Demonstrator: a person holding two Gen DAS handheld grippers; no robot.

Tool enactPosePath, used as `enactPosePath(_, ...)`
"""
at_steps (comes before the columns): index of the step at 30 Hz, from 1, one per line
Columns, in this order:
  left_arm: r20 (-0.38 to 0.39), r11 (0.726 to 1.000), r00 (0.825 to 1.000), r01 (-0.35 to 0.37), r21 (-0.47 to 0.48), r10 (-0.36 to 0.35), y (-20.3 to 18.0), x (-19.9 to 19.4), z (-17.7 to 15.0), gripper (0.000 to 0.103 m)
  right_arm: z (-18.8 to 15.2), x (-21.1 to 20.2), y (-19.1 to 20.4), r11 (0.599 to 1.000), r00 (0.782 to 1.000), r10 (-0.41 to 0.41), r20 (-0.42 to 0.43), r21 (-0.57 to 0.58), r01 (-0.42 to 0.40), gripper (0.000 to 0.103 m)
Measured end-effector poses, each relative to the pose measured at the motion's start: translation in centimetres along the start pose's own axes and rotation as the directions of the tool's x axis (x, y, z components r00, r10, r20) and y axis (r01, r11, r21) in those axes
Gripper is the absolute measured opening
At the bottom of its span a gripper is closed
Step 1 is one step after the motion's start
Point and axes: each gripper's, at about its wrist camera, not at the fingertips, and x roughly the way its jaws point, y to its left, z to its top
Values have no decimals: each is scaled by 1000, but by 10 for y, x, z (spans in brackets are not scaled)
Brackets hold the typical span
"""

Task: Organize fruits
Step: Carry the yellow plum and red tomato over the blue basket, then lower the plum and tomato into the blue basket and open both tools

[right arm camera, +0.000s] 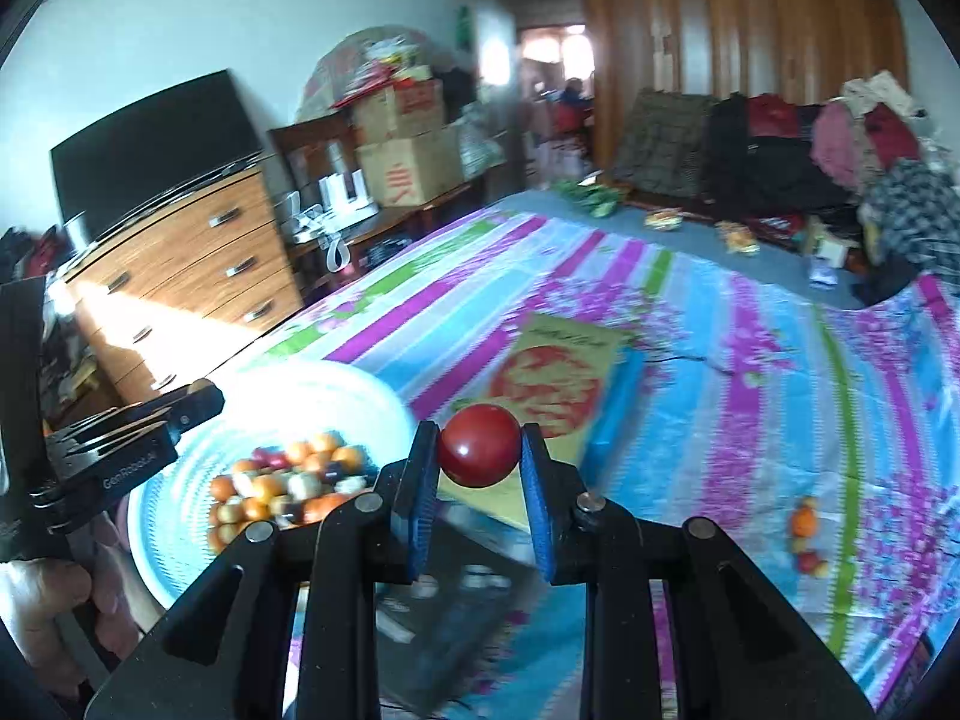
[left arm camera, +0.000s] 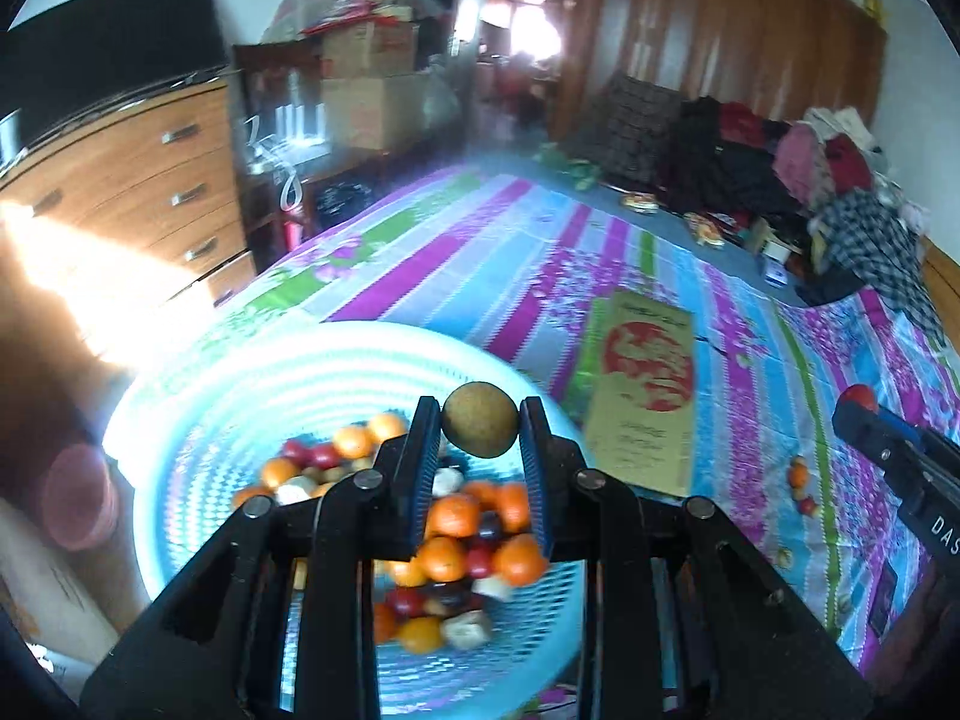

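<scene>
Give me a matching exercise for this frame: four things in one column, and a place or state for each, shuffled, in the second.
Things
1. brown round fruit
2. red round fruit
3. light blue basket
4. flat cardboard sheet with a red print

Places or states
A. lying on the striped bedsheet
B. clamped in the right gripper
C. holding a heap of mixed small fruits
D. clamped in the left gripper

Pairs: 1-D, 2-B, 3-C, 4-A
</scene>
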Motion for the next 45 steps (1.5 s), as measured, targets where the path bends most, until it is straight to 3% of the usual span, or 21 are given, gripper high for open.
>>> enactPosePath(9,-46,997,997,-62,-48,59,53,12,-7,27,-4,48,63,993,989,116,-88,-29,-119,30)
enactPosePath(15,-86,995,994,-75,-72,69,77,20,-15,27,-12,74,82,987,976,156,-149,-24,-161,30)
enactPosePath(45,-168,991,982,-107,-87,91,108,44,-23,29,-25,113,100,985,959,152,-240,-37,-166,31)
